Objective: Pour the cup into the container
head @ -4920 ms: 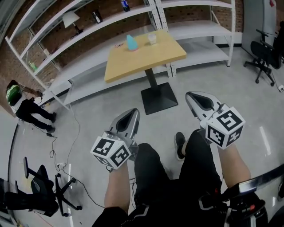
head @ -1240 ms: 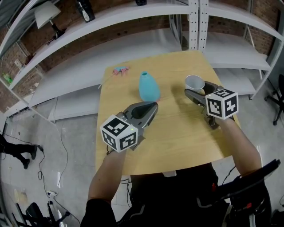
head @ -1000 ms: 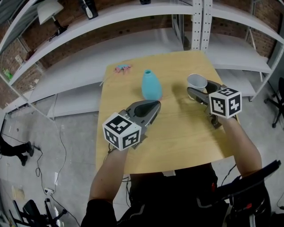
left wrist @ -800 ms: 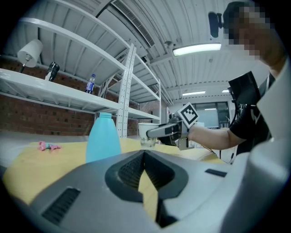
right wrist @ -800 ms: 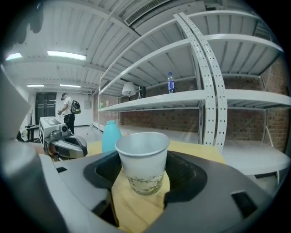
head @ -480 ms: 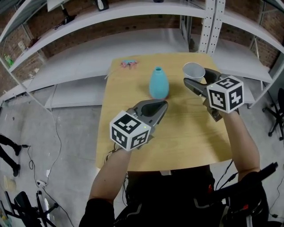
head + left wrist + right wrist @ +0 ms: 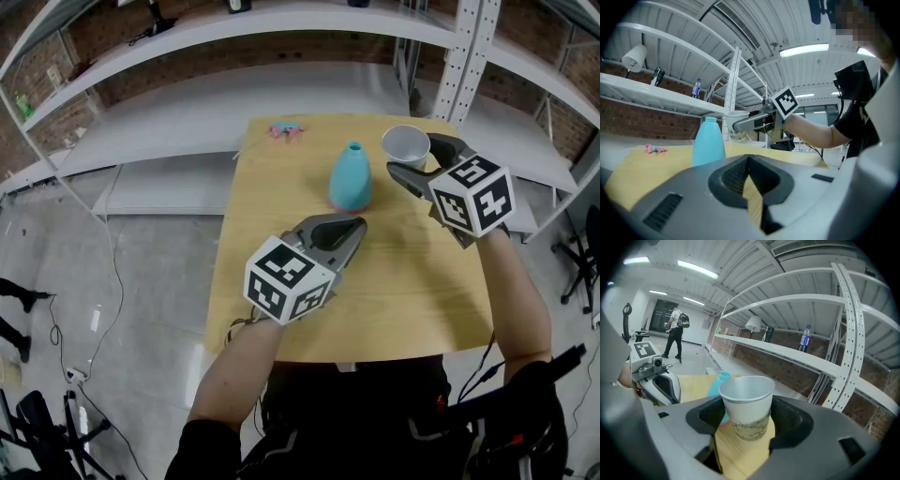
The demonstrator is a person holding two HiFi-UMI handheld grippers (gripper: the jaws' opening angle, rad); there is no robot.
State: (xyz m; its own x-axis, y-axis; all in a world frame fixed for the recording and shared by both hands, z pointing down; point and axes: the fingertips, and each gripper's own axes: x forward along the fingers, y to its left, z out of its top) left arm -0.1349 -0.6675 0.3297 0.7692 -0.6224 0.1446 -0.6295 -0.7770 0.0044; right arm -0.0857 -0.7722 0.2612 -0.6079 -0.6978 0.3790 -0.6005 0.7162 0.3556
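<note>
Hidden or unclear:
- The inside of the paper cup (image 7: 405,143) looks pale. I cannot tell whether anything is in it.
- In the head view the cup's base is covered by the right claw (image 7: 419,161).
- In the right gripper view the cup blocks most of the blue container (image 7: 351,178). Only its neck and one shoulder show at the cup's left.
- In the left gripper view the container's foot is cut off by the left claw's (image 7: 357,227) own body.
- The small pink thing (image 7: 286,130) near the table's far edge is too small to identify.

Surface and room:
- The table (image 7: 281,206) is a light wood square top on a grey concrete floor (image 7: 122,262).
- White metal shelving (image 7: 187,84) runs behind it against a brick wall.
- A cable (image 7: 111,281) trails over the floor at left.

Claws and task items:
- The right claw grips the cup by its sides. The cup is upright and held clear of the table, just to the right of the container's neck and not touching it.
- The left claw is clenched on nothing. It sits low over the table, in front of the container and near it.
- The container stands upright on the table, with its narrow mouth open.

Surroundings:
- A plastic bottle (image 7: 805,337) and a desk lamp (image 7: 753,324) sit on an upper shelf.
- A person with a backpack (image 7: 675,331) stands far off.
</note>
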